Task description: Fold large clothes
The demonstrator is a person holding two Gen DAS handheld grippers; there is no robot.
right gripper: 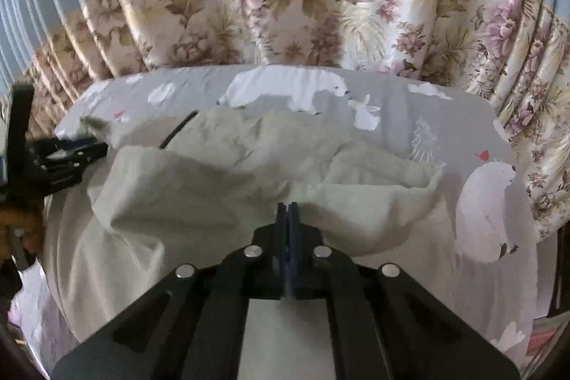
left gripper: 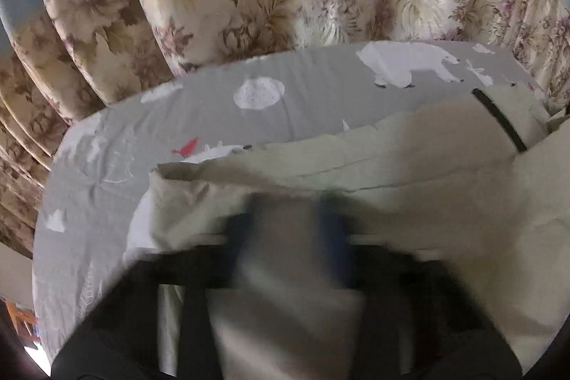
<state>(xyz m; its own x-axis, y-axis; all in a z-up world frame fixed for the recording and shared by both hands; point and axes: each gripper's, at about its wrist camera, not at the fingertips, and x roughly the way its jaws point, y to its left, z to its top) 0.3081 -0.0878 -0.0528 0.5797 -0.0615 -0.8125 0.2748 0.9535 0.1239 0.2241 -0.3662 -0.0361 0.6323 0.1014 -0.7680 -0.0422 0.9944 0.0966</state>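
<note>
A: Right gripper (right gripper: 288,206) clenched on the pale garment (right gripper: 221,187), heaped on the grey bedsheet (right gripper: 459,123). Left gripper (left gripper: 285,219) blurred, apparently pinching a fold.
B: Advice: keep both pinches level, draw the edge taut, lay flat.

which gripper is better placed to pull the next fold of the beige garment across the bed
Right, tentatively. The right gripper is sharply seen, jaws together at the beige garment's near edge, centred on it. The left gripper sits off at the garment's side, and its own view is blurred.
</note>
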